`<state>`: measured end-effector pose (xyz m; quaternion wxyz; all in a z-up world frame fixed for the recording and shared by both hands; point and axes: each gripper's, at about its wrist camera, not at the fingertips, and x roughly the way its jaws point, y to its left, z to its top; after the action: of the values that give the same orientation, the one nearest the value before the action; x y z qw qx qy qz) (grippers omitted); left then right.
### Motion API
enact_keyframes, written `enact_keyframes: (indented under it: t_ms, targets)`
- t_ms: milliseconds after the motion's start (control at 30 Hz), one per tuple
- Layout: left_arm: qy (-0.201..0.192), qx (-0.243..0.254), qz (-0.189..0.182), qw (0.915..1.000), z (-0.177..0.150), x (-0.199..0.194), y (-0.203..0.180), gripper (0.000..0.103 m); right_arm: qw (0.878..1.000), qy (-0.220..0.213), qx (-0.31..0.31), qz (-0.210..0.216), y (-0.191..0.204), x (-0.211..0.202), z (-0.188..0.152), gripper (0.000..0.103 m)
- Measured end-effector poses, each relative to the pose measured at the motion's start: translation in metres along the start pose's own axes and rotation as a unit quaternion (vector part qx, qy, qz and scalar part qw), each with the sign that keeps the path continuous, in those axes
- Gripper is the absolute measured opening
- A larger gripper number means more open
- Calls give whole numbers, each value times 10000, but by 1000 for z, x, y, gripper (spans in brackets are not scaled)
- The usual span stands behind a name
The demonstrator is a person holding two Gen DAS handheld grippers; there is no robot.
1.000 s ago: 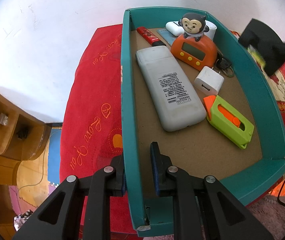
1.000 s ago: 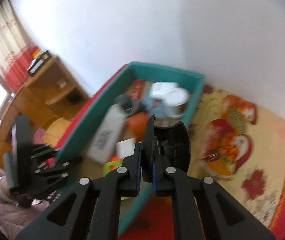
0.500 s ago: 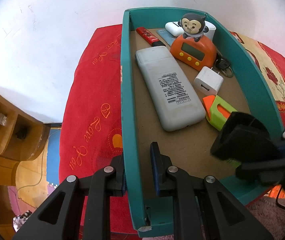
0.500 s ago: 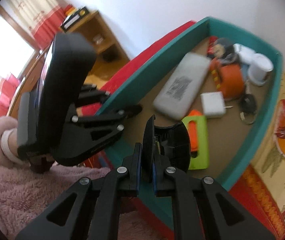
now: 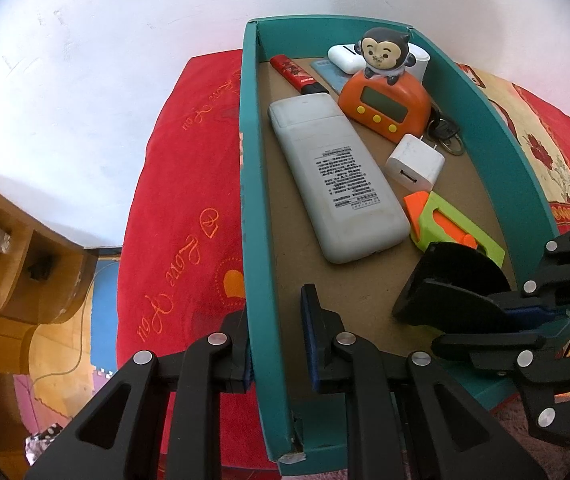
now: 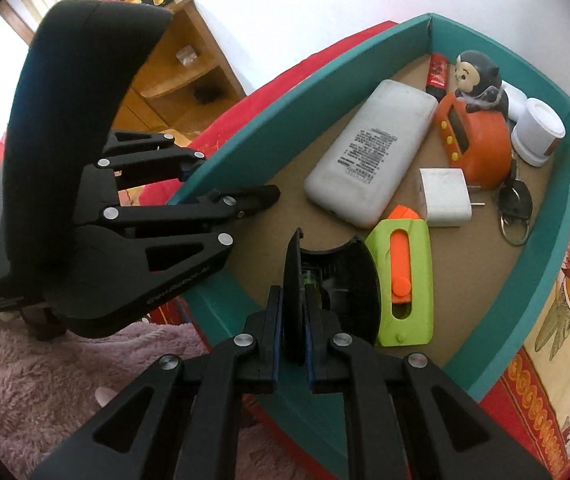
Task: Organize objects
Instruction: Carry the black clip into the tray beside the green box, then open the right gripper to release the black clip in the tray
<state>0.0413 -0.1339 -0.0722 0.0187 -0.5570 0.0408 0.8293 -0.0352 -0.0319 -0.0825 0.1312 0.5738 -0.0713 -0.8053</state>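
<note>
**Black object held over near end of teal tray**

Right gripper: jaws clamped on a black object, a flat plate joined to a curved, hollow shell with dark parts inside; what it is cannot be told. It sits above the tray's near end, just beside the green-and-orange utility knife. Whether it touches the tray floor cannot be told.

Left gripper: fingers pinched on the near part of the teal tray's long side wall, one finger outside, one inside.

Tray: teal walls, brown board floor. Contents, near to far:
- utility knife, lime body, orange slider
- white power bank, label side up, lying along the left wall
- white USB charger, prongs toward the keys
- orange digital clock with a monkey figure on top
- red tube, white earbud case, white round container at the far end

Surface: red cloth with orange embroidered script under the tray; a floral-patterned part to the right. Pink fluffy fabric at the near edge.

Room: white wall behind; wooden shelf unit to the left; red curtains by a bright window in the right wrist view.
</note>
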Motion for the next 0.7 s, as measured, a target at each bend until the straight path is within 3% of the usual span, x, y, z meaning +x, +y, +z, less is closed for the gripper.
enact_keyframes:
  t_ms: [567,700]
  targets:
    - [-7,6,-14,10000,1,0,0,19,9998,5,186,-28,4,10,-7,9]
    - [-16,15,-40,10000,1,0,-1,19,9997,-33,255,21,7,7,-10,20]
